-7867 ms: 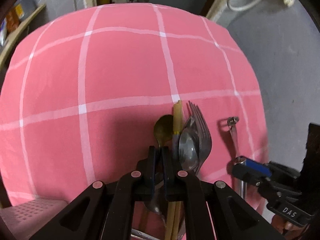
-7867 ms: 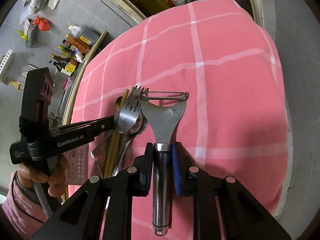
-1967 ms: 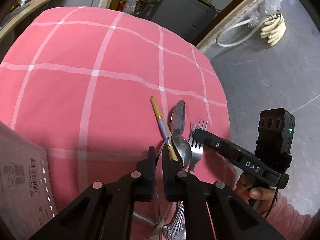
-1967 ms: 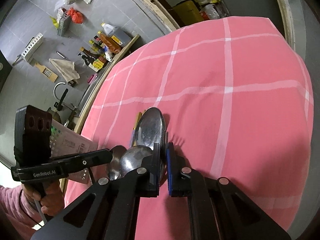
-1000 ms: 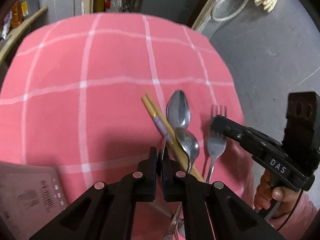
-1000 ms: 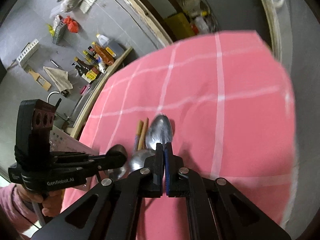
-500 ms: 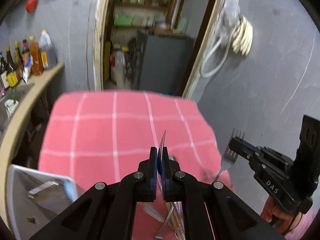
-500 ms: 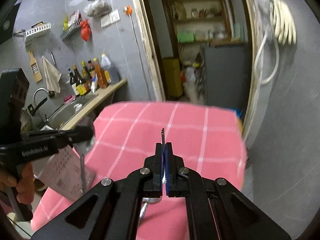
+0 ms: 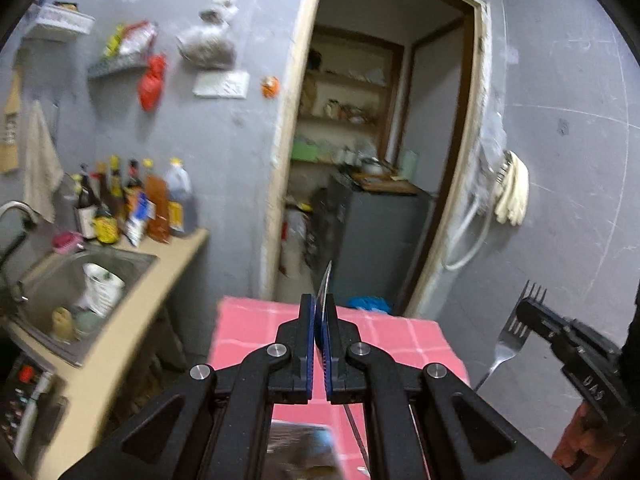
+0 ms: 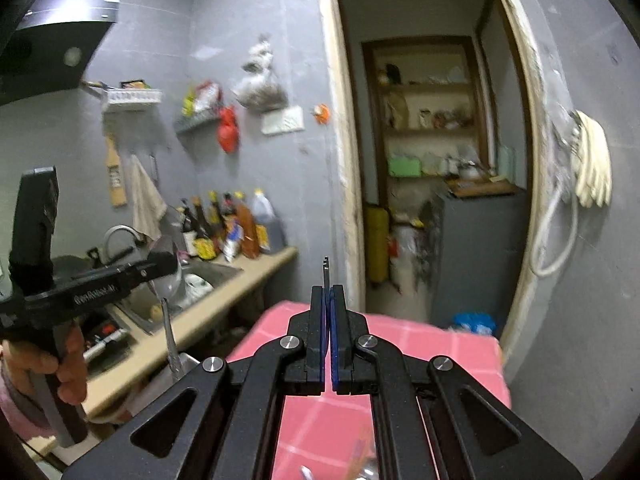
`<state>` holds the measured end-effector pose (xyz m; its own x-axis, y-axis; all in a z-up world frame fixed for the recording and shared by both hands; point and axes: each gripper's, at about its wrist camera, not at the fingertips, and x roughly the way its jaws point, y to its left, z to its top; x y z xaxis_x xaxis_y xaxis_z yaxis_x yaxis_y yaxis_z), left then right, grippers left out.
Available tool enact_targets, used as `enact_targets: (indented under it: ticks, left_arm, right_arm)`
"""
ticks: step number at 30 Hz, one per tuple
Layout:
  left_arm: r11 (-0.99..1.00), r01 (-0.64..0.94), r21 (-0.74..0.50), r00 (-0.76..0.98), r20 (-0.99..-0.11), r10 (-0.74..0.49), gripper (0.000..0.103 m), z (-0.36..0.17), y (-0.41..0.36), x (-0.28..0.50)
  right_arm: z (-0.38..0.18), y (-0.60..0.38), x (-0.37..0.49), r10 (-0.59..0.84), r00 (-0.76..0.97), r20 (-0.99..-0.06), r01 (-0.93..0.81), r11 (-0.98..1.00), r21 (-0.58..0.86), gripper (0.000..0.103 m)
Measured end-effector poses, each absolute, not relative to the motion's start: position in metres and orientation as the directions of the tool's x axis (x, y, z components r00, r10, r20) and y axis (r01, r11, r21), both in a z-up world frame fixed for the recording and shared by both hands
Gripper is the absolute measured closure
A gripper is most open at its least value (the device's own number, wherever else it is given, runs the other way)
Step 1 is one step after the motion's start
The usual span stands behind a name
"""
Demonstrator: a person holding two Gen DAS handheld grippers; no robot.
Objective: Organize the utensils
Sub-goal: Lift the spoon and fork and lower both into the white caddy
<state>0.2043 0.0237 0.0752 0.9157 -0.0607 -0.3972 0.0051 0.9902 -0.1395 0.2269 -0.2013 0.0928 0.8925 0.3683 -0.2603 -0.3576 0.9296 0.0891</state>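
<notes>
Both grippers are carrying cutlery above the pink table: the left gripper is pinching a spoon edge-on, the right gripper is clamping a fork. This looks like the transfer step. Next, each piece needs lowering into its place, which is not visible.

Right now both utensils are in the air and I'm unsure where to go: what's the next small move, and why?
Probably bring the left gripper down toward the blurred box beneath it: its fingers are shut on a spoon, the right gripper on a fork, both well above the pink tablecloth.
</notes>
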Motion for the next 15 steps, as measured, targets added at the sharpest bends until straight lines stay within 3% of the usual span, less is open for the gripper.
enact_targets:
  ticks: [5, 15]
  left_arm:
    - [0.993, -0.025, -0.112, 0.938, -0.347, -0.015, 0.099, 0.068, 0.041, 0.185]
    - [0.998, -0.017, -0.061, 0.949, -0.315, -0.003, 0.099, 0.036, 0.041, 0.168]
  right_arm:
    - [0.084, -0.160, 0.213, 0.394, 0.881, -0.261, -0.402, 0.915, 0.022, 0.101]
    - [0.053, -0.107, 0.201, 0.389, 0.845, -0.365, -0.446, 0.891, -0.082, 0.101]
